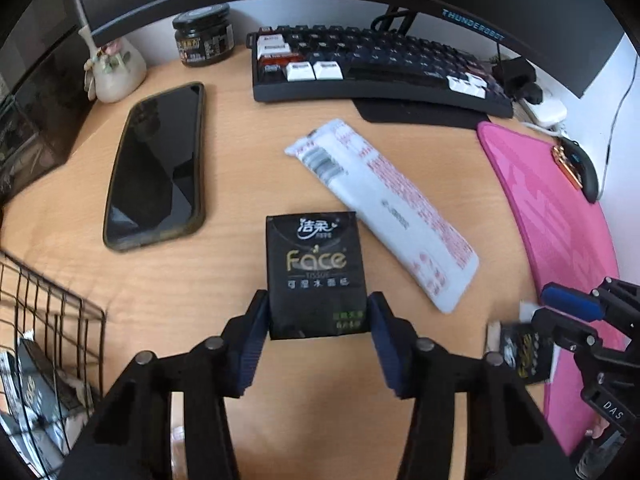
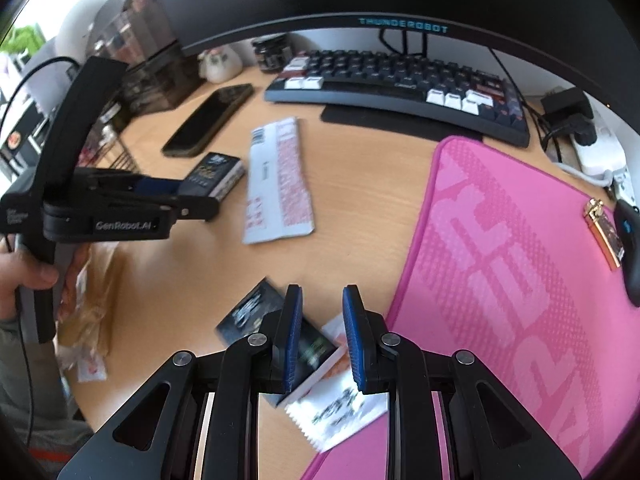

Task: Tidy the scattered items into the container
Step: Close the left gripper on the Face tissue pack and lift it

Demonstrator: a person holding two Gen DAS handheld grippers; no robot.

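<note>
My left gripper point(image 1: 318, 312) is shut on a black "Face" tissue pack point(image 1: 316, 276), holding it just above the wooden desk; the pack also shows in the right wrist view point(image 2: 214, 176). A long white sachet with red print point(image 1: 384, 208) lies just beyond it. The black wire basket point(image 1: 52, 312) stands at the lower left, with packs inside. My right gripper point(image 2: 320, 332) is open and empty, hovering over a second black tissue pack point(image 2: 256, 316) and a white sachet point(image 2: 340, 412) at the desk's near edge.
A phone point(image 1: 158, 168) lies left of centre. A keyboard point(image 1: 372, 64), a dark jar point(image 1: 204, 36) and a white vase point(image 1: 118, 68) stand at the back under the monitor. A pink mouse mat point(image 2: 516, 280) with a mouse point(image 2: 630, 248) covers the right side.
</note>
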